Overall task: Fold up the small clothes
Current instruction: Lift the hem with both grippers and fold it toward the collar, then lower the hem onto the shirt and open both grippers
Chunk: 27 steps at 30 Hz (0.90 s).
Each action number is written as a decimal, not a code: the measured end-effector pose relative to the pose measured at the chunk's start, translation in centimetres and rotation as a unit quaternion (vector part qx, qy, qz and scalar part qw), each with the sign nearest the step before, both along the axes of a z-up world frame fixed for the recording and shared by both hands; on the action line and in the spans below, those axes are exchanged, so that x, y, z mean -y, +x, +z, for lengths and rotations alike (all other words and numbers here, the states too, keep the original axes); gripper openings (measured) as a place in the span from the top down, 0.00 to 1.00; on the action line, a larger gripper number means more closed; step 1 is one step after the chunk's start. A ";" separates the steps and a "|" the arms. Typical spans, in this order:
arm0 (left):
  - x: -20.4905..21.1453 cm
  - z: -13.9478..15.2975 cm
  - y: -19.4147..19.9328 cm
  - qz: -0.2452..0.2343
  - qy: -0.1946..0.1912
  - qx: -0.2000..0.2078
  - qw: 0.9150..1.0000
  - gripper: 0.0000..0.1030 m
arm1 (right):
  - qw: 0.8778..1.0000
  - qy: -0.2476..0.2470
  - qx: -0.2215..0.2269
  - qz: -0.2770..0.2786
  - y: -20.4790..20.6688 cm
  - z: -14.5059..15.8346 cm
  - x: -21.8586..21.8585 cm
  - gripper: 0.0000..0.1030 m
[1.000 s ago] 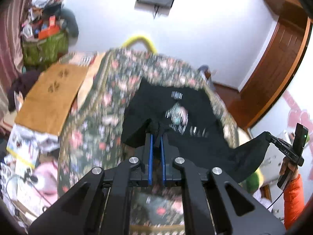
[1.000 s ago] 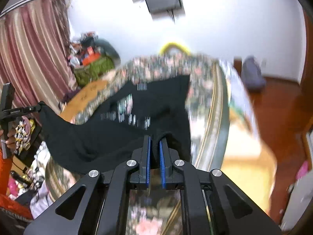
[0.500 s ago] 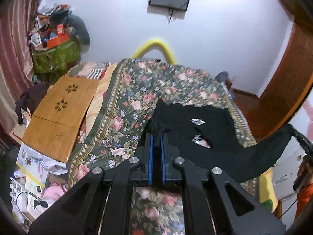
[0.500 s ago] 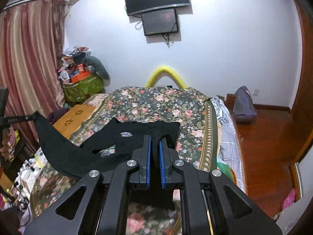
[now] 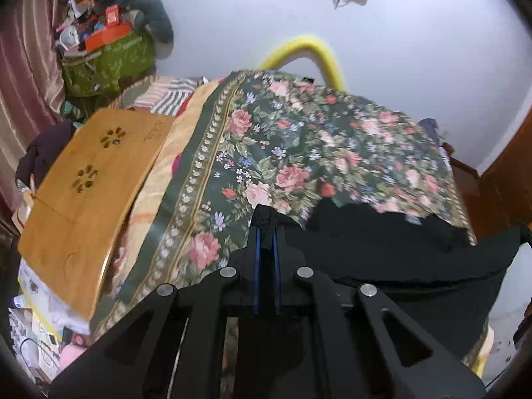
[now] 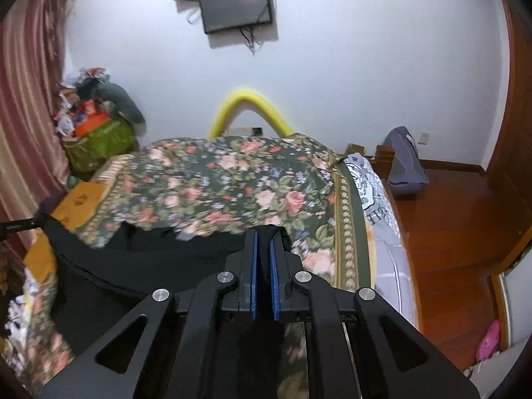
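A black garment (image 5: 382, 249) hangs stretched between my two grippers above the near end of a floral bedspread (image 5: 299, 153). My left gripper (image 5: 265, 229) is shut on one corner of it. My right gripper (image 6: 262, 237) is shut on the other corner; the cloth (image 6: 149, 259) runs off to the left there and sags in the middle. Its printed side does not show. The far end of the cloth in the left wrist view reaches the right gripper at the right edge (image 5: 523, 232).
A wooden lap table (image 5: 89, 193) lies at the bed's left side, over clutter on the floor. A green bag with boxes (image 5: 106, 60) stands in the far left corner. A yellow foam arch (image 6: 249, 106) is at the headboard. Wooden floor (image 6: 459, 232) and a grey bag (image 6: 405, 163) are on the right.
Both grippers have drawn the garment back toward the near end of the bed. More of the bedspread is uncovered and the white print is out of sight.
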<state>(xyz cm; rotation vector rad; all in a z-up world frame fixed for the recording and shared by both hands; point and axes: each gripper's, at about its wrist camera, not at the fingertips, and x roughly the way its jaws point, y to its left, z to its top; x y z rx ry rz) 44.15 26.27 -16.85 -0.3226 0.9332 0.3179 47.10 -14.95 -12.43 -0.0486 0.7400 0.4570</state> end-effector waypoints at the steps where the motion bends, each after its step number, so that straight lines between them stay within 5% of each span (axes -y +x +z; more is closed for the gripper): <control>1: -0.7 -1.3 1.5 0.006 -0.011 -0.007 1.000 0.94 | 1.000 0.002 -0.005 -0.004 0.7 -0.5 -0.1 0.94; 5: -1.6 -4.2 5.1 -0.008 -0.015 -0.035 0.999 0.92 | 0.998 -0.041 -0.035 -0.011 3.6 -3.2 -1.3 0.94; 8: -1.1 -4.1 6.2 -0.017 0.054 -0.050 0.997 0.90 | 0.997 -0.065 -0.032 0.002 3.9 -3.8 -1.9 0.91; 10: -1.1 -3.4 5.7 -0.022 0.060 -0.039 0.997 0.76 | 0.998 -0.064 -0.015 0.000 3.0 -3.5 -1.6 0.79; 12: -0.9 -2.5 4.4 -0.023 0.062 -0.016 0.998 0.50 | 0.999 -0.050 -0.005 -0.006 1.7 -2.9 -0.9 0.58; 14: -0.3 -1.9 3.1 -0.033 0.078 -0.002 0.996 0.40 | 1.000 -0.028 -0.001 0.002 0.6 -2.5 -0.3 0.50; 23: 4.3 -5.0 -4.3 -0.124 0.109 -0.066 0.984 0.25 | 0.998 -0.020 -0.040 0.042 -6.8 -5.1 2.5 0.40; 27: 5.4 -7.9 -7.7 -0.139 0.092 -0.094 0.981 0.24 | 0.996 -0.033 -0.061 0.052 -10.8 -7.4 3.7 0.40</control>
